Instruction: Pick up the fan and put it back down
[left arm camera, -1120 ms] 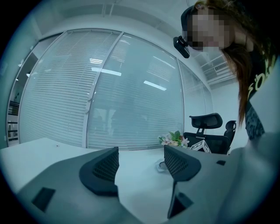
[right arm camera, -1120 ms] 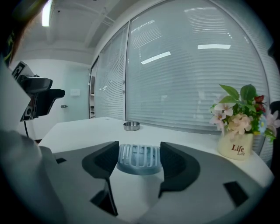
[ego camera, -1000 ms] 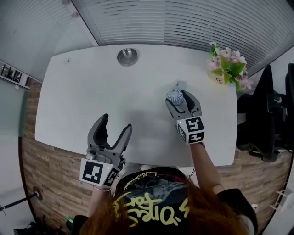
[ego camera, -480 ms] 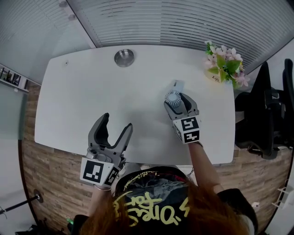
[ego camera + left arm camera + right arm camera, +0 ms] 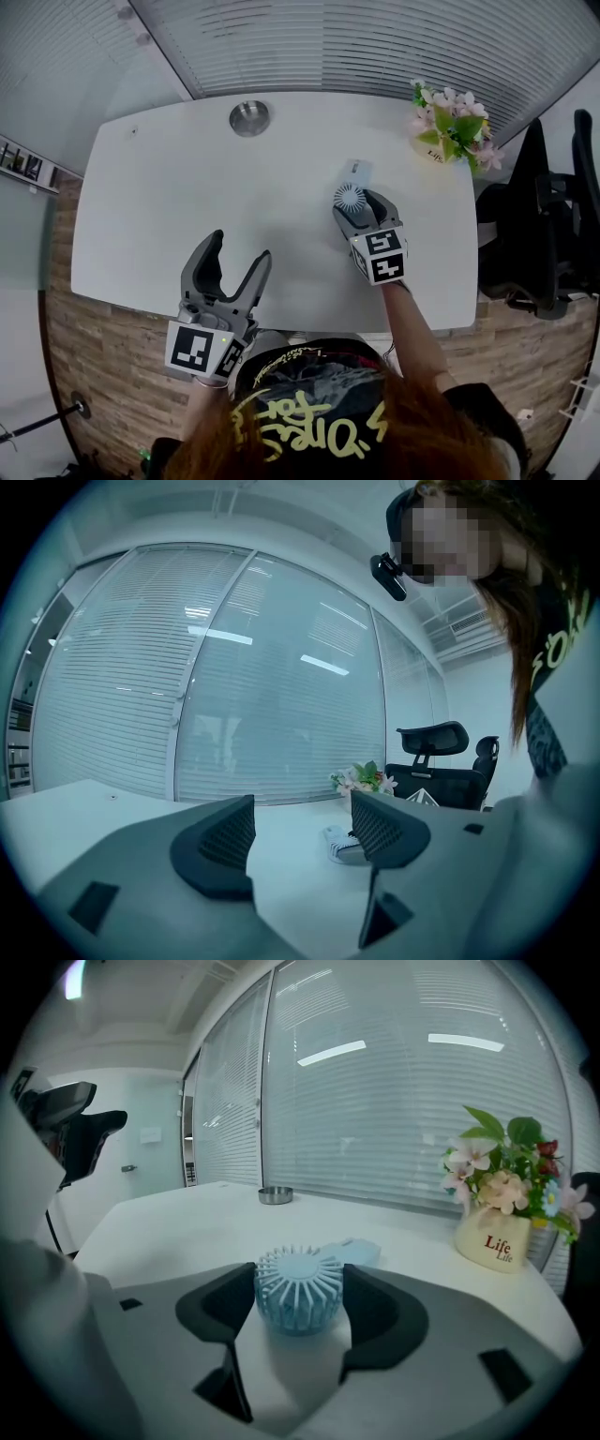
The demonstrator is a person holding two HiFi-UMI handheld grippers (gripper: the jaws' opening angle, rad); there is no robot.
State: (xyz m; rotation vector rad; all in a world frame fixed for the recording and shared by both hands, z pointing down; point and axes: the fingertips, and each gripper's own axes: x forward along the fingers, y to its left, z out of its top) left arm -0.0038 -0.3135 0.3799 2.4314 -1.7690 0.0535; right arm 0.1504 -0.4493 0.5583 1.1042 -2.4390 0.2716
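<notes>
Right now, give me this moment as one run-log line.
right gripper: shut on fan | left gripper: open, empty, over near edge of table | fan resting or lifted: cannot tell

The fan (image 5: 298,1290) is pale blue with a grille of radiating ribs, and the table (image 5: 187,187) is plain white. The left gripper (image 5: 238,249) and right gripper (image 5: 360,204) are grey with black textured pads, their cubes white with black square markers. The cream pot (image 5: 494,1238) bears red lettering under pink, white and green flowers (image 5: 506,1171).
</notes>
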